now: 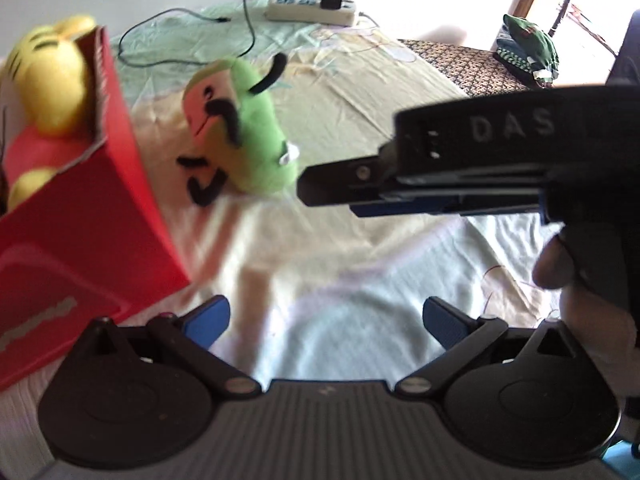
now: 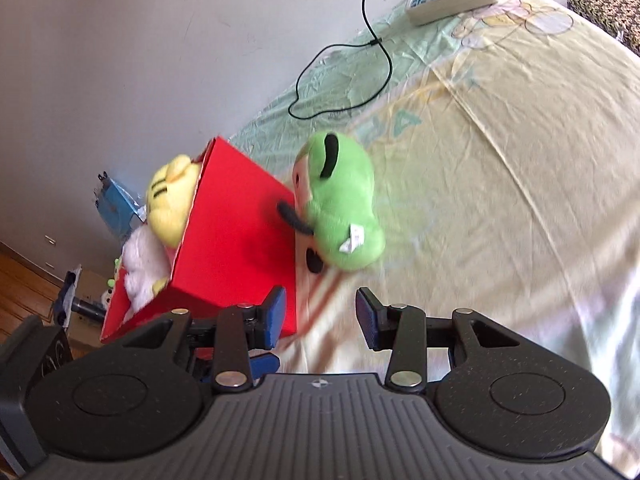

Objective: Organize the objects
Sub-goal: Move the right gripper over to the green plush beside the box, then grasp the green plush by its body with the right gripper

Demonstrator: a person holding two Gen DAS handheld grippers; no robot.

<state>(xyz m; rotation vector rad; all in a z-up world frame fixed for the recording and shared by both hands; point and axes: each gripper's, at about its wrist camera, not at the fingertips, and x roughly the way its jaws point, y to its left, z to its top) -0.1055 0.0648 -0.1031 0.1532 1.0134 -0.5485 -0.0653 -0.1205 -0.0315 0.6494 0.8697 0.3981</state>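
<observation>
A green plush toy [image 1: 240, 128] with black limbs lies on the bed sheet beside a red box [image 1: 80, 216]. In the right wrist view the green plush toy [image 2: 344, 208] touches the red box [image 2: 240, 248]. A yellow plush [image 1: 52, 76] and a white plush [image 2: 142, 268] sit inside the box. My left gripper [image 1: 326, 320] is open and empty, above the sheet near the box. My right gripper [image 2: 320, 318] is open and empty, just short of the green toy. The right gripper also shows from the side in the left wrist view [image 1: 332, 192].
A white power strip [image 1: 312, 6] with a black adapter and a black cable [image 1: 188, 36] lie at the far end of the bed. A patterned cushion [image 1: 468, 64] and folded green cloth [image 1: 528, 48] sit at the far right. The floor with clutter [image 2: 80, 296] lies beyond the box.
</observation>
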